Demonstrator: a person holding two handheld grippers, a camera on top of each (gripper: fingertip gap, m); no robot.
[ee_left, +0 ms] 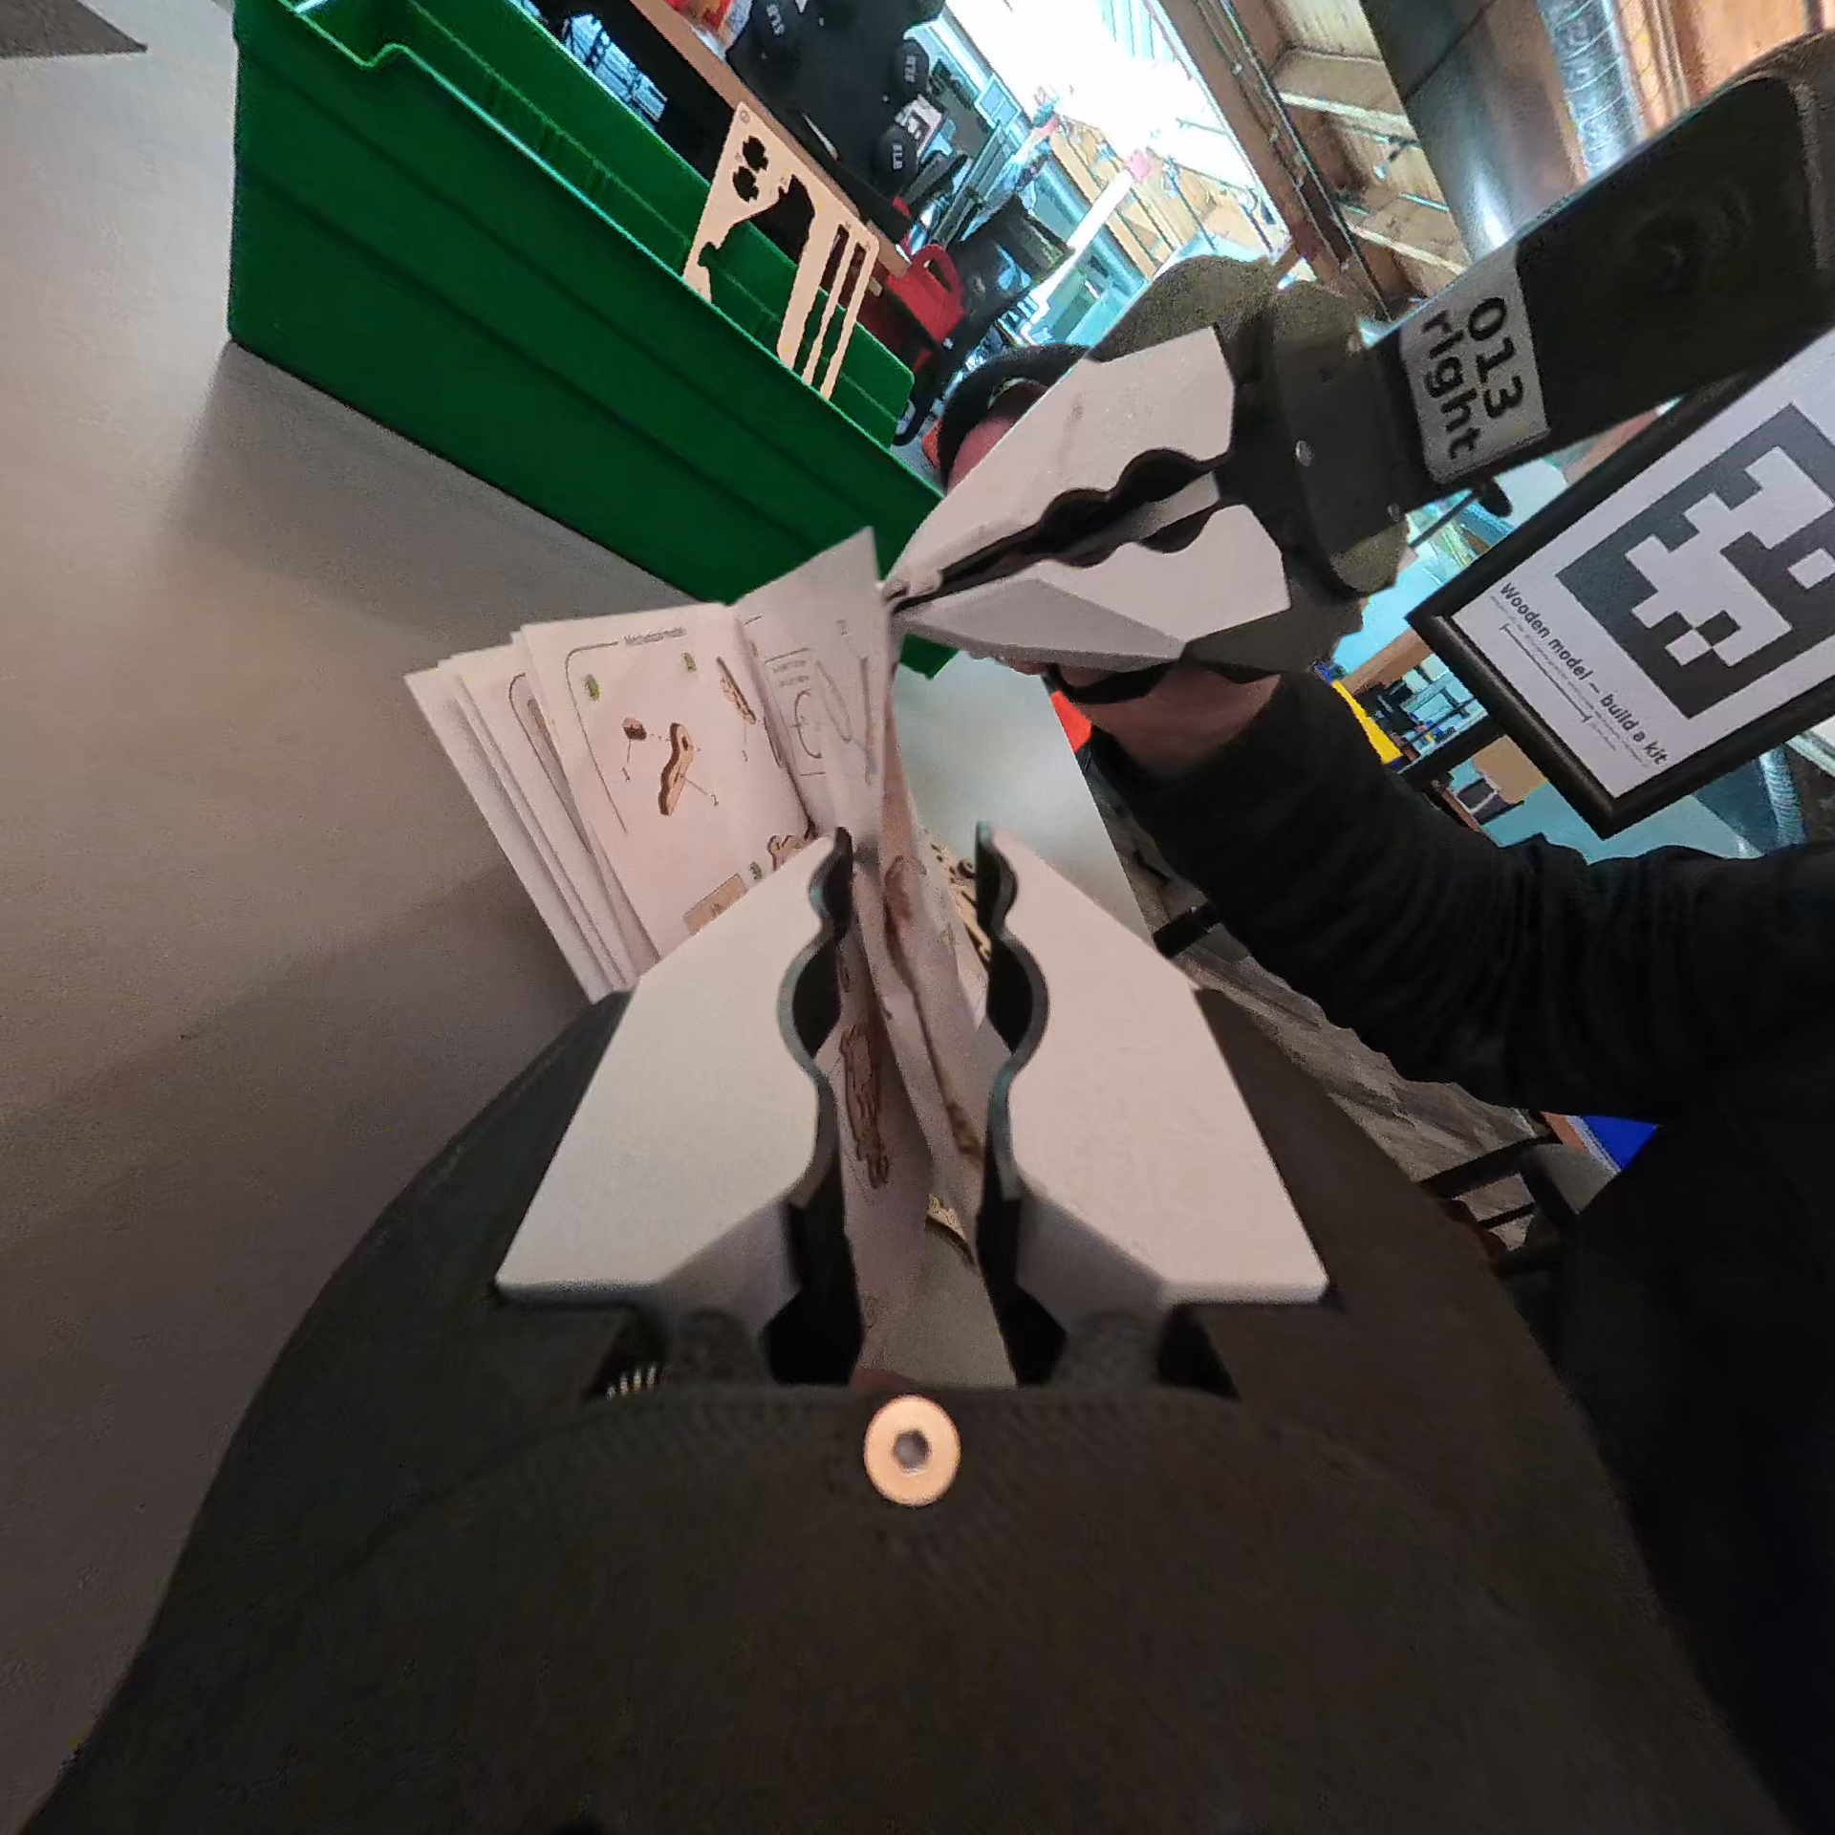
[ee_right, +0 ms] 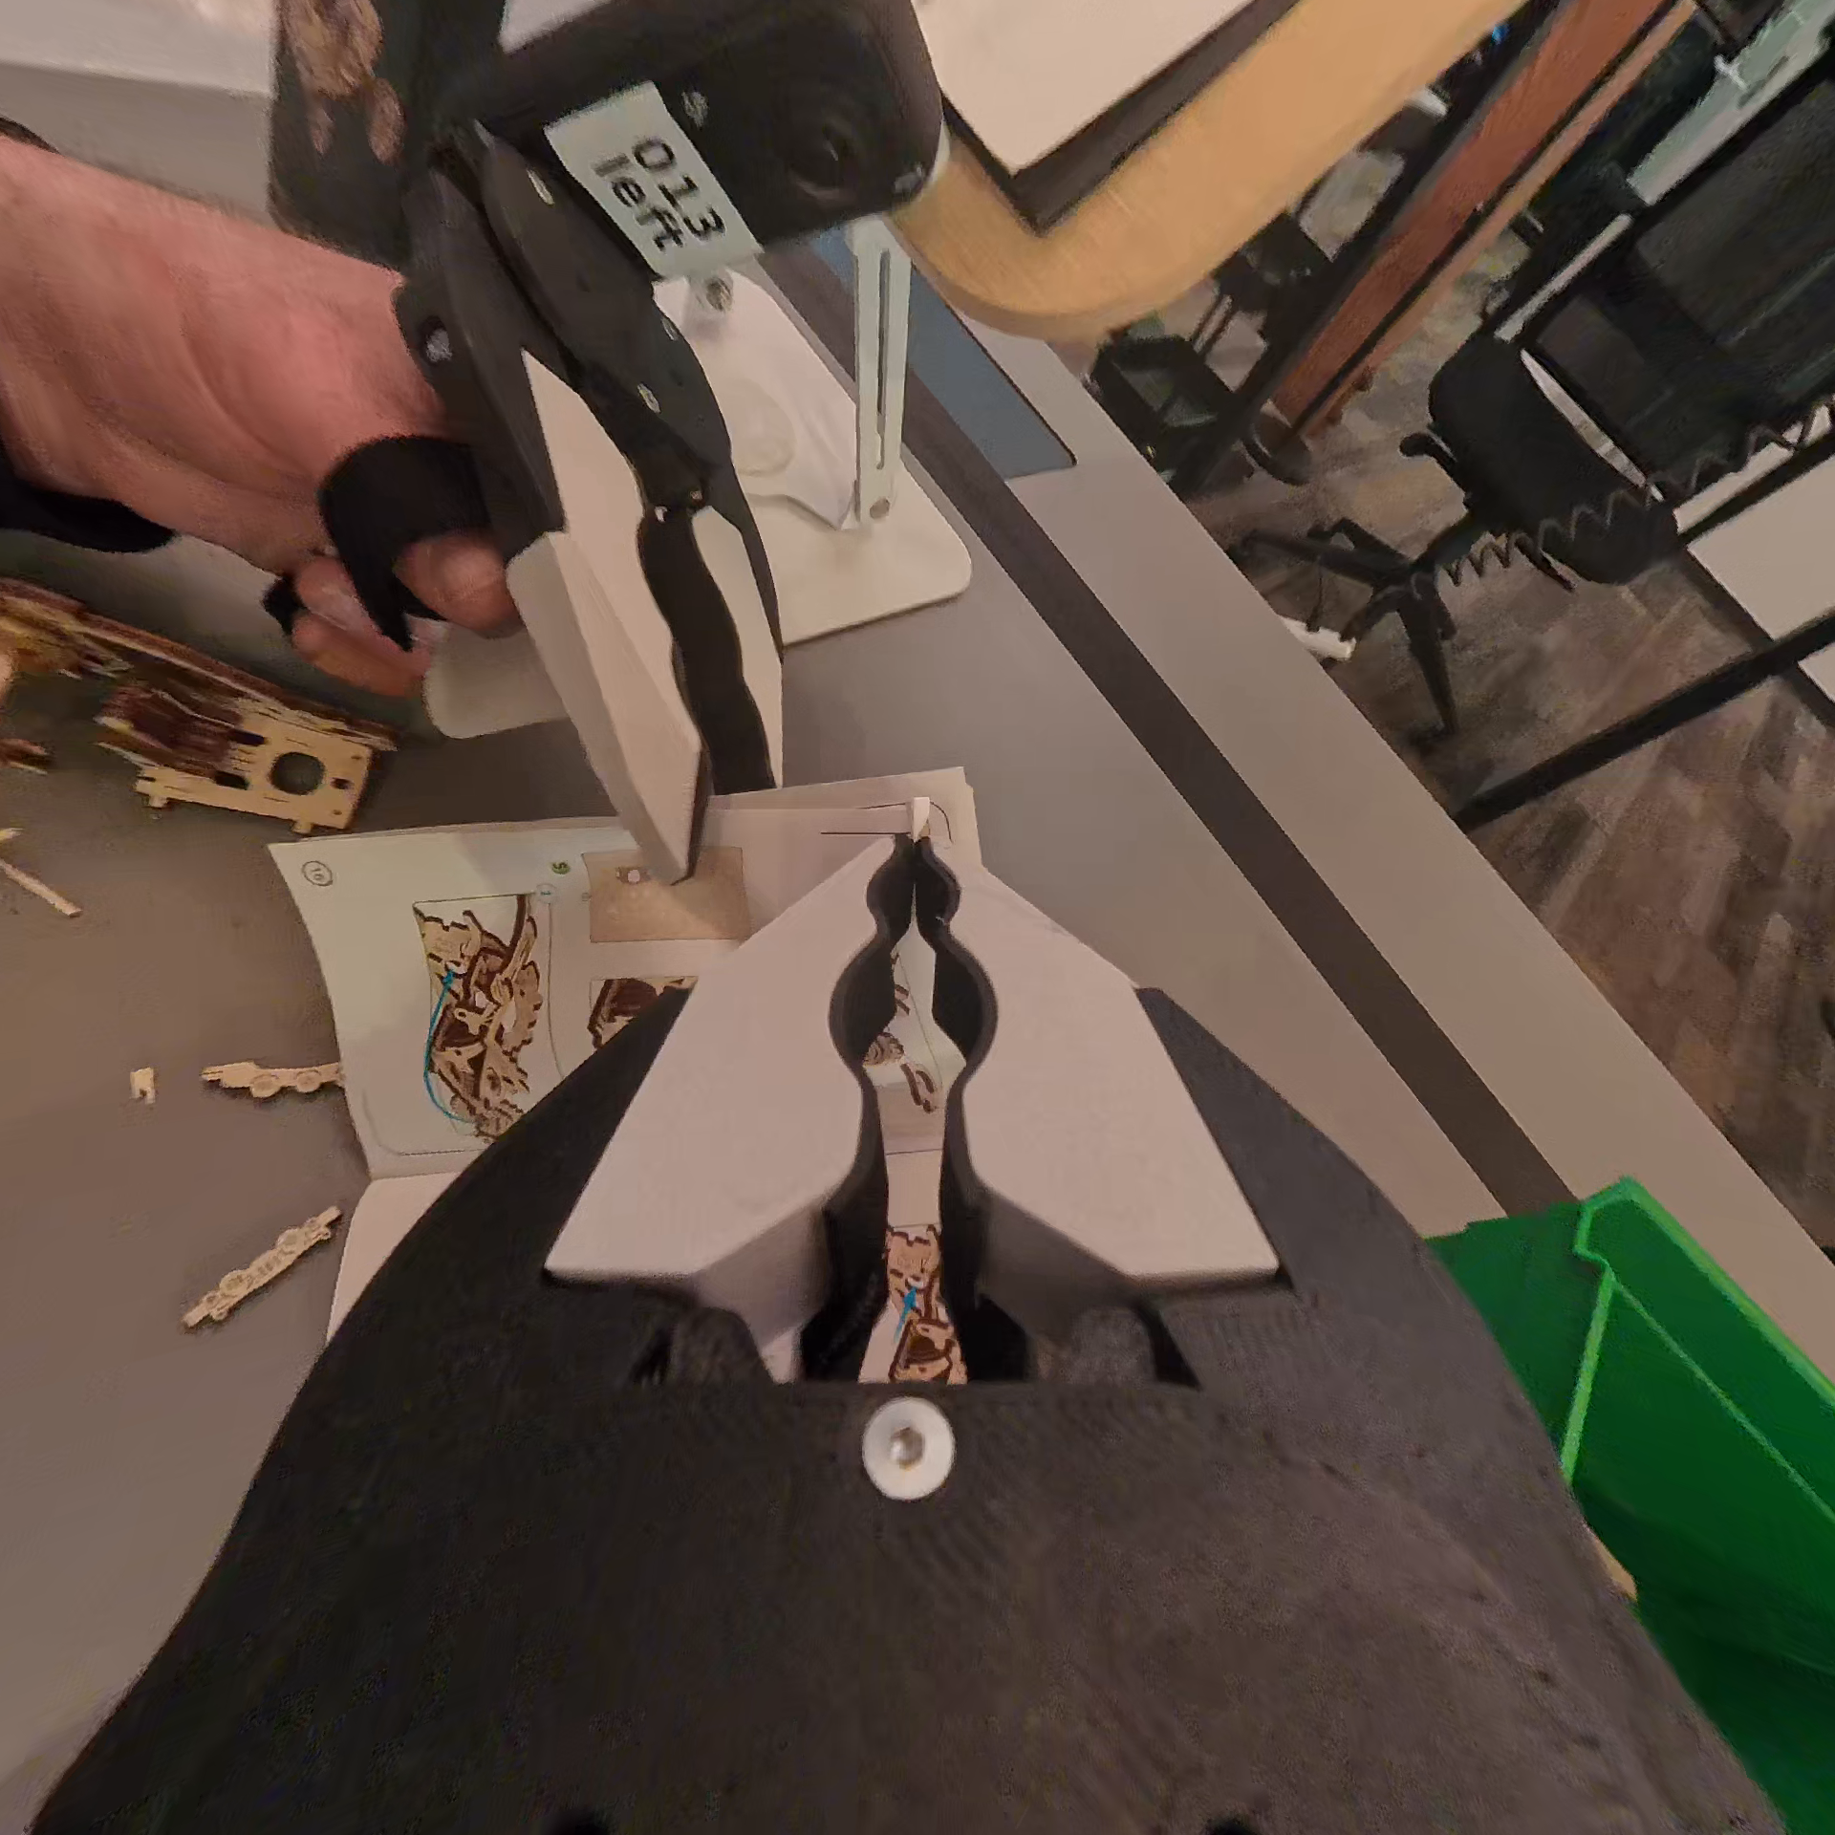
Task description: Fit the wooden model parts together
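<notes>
Both grippers at the instruction booklet on the grey table

Wooden model parts (ee_right: 238, 750) lie loose at left beside the booklet (ee_right: 467, 1003); the left gripper (ee_right: 695, 854), jaws parted, presses its tip on a page; the right gripper (ee_right: 914, 844) pinches a page corner; green bin (ee_right: 1688, 1390) far right
</notes>
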